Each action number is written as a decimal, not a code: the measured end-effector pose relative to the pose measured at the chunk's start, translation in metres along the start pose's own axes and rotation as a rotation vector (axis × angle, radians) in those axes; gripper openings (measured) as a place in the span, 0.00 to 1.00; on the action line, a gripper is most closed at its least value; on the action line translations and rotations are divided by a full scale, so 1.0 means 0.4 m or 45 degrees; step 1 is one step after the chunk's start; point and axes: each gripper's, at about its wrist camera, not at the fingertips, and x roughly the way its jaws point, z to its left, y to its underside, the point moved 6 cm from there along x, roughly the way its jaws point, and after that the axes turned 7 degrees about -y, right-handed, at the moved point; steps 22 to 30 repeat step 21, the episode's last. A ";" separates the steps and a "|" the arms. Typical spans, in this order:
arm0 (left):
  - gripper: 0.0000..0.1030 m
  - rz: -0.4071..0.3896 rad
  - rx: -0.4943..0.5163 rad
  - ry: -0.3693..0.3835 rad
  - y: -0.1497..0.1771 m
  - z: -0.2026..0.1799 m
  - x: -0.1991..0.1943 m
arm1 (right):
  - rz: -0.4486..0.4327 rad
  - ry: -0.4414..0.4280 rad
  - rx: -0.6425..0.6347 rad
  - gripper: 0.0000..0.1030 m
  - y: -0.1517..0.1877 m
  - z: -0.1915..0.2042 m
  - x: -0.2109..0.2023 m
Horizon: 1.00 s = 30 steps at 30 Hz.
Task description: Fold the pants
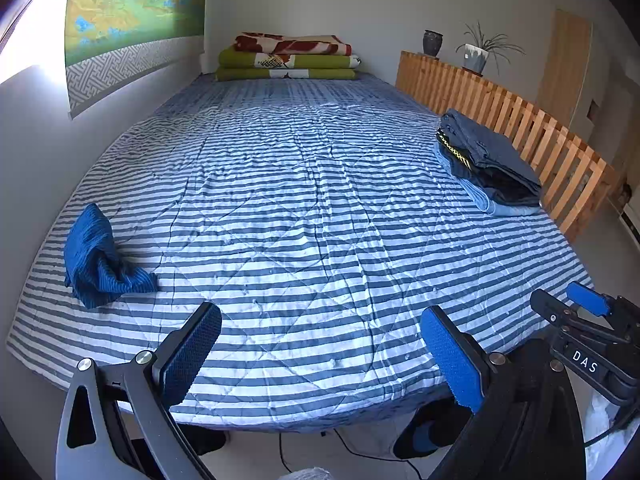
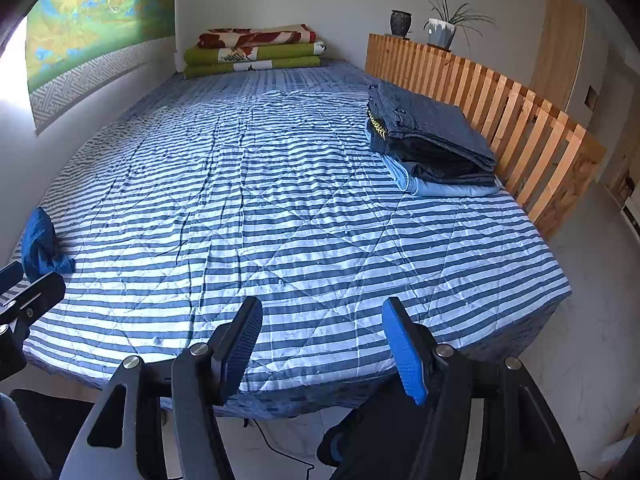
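Both claws hang wide open and empty over the bed's near edge, left claw, right claw. Crumpled blue pants lie by the near-left corner; folded stack along the right edge.

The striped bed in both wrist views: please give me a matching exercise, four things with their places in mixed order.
Things:
1. crumpled dark blue ribbed garment
2. stack of folded dark and light blue pants
3. folded green and red blankets
4. potted green plant in a white pot

Places:
A. on top of the wooden slatted rail
B. far end of the bed
C. near left edge of the bed
D. right side of the bed, beside the rail

Pairs: 1-C, 2-D, 3-B, 4-A
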 end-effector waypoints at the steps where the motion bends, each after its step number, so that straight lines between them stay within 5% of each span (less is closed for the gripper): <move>1: 0.98 0.001 0.001 -0.001 0.000 -0.001 0.001 | 0.001 -0.001 0.001 0.57 0.000 0.001 0.000; 30: 0.98 0.027 -0.004 -0.018 0.005 0.012 0.047 | 0.037 -0.028 0.000 0.57 0.001 0.017 0.044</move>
